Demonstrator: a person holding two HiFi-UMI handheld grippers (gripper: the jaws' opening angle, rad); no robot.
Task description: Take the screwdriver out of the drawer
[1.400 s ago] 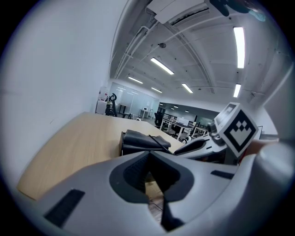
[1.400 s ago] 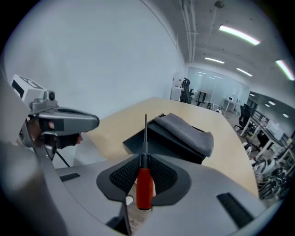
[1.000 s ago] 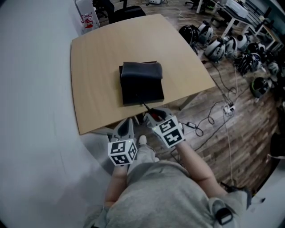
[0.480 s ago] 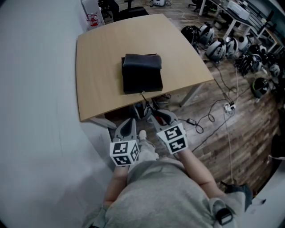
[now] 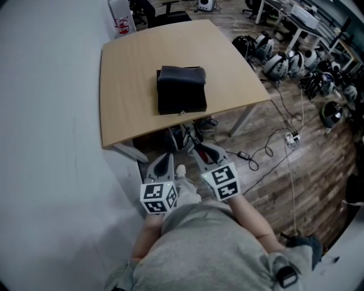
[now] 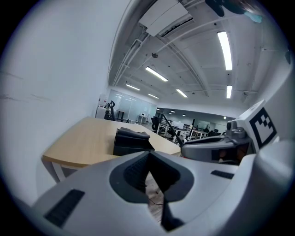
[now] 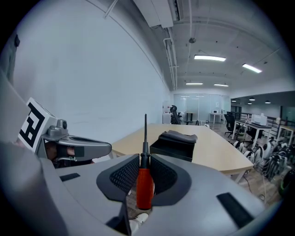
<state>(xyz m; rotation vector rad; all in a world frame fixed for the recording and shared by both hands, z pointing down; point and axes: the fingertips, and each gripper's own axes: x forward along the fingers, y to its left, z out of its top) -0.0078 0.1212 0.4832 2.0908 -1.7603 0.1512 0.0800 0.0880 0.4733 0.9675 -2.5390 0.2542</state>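
A screwdriver (image 7: 144, 184) with a red handle stands between the pads of my right gripper (image 7: 140, 177), which is shut on it, the thin shaft pointing up and forward. In the head view the right gripper (image 5: 200, 151) hangs over the floor, short of the table's near edge. The black drawer box (image 5: 181, 91) sits mid-table, also seen as the drawer box (image 7: 174, 143) ahead. My left gripper (image 5: 164, 162) is beside the right one, its jaws together on nothing; the left gripper (image 6: 148, 173) faces the drawer box (image 6: 131, 142).
The wooden table (image 5: 125, 85) stands against a white wall (image 5: 51, 142). Helmets and gear (image 5: 284, 54) and cables (image 5: 273, 142) lie on the wooden floor to the right. A shoe (image 5: 181, 170) shows below the grippers, and a white stand (image 5: 120, 17) is behind the table.
Both grippers have drawn back from the table's near edge toward the person, the right one carrying the screwdriver. The table and drawer box now sit farther away.
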